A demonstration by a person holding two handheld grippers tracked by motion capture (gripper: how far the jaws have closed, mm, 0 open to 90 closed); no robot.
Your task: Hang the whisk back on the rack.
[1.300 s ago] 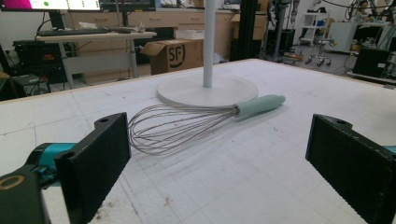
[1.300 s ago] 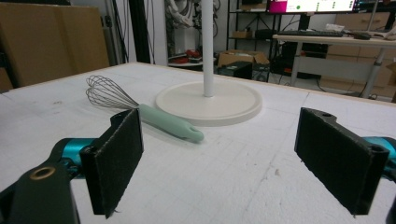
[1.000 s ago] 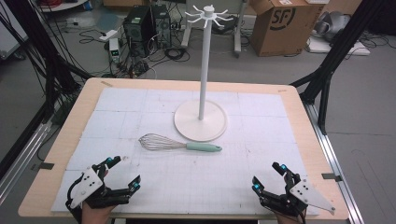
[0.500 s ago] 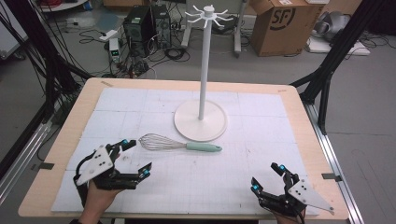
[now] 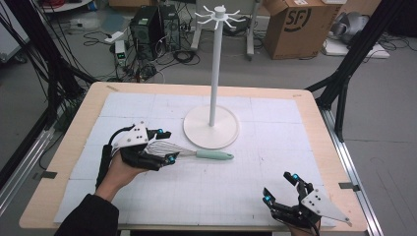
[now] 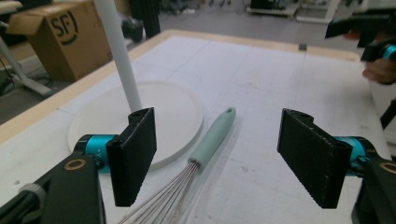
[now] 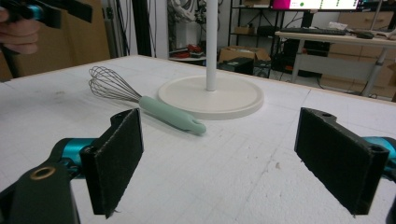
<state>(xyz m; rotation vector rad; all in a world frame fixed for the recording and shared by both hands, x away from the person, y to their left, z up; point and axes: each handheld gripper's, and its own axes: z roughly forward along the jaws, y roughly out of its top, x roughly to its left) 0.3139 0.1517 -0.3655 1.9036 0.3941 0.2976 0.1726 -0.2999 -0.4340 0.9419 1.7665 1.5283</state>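
Note:
A whisk [image 5: 204, 155] with a mint-green handle [image 6: 213, 136] and wire head [image 7: 108, 84] lies flat on the white mat, just in front of the stand's round base [image 5: 211, 127]. The white hook stand [image 5: 215, 59] rises from that base. My left gripper [image 5: 165, 146] is open, its jaws on either side of the wire head [image 6: 161, 200], above it. The left gripper view looks along the whisk toward the handle. My right gripper [image 5: 279, 188] is open and holds nothing, low at the table's near right edge, well away from the whisk.
The wooden table [image 5: 305, 105] carries a white gridded mat [image 5: 265, 162]. Behind the table stand a cardboard box [image 5: 295, 24], computer gear and cables [image 5: 147, 29]. Black frame legs [image 5: 344, 69] flank the table on both sides.
My left gripper has moved forward and right from the near left edge, reaching the whisk's wire head. The right gripper has stayed in place.

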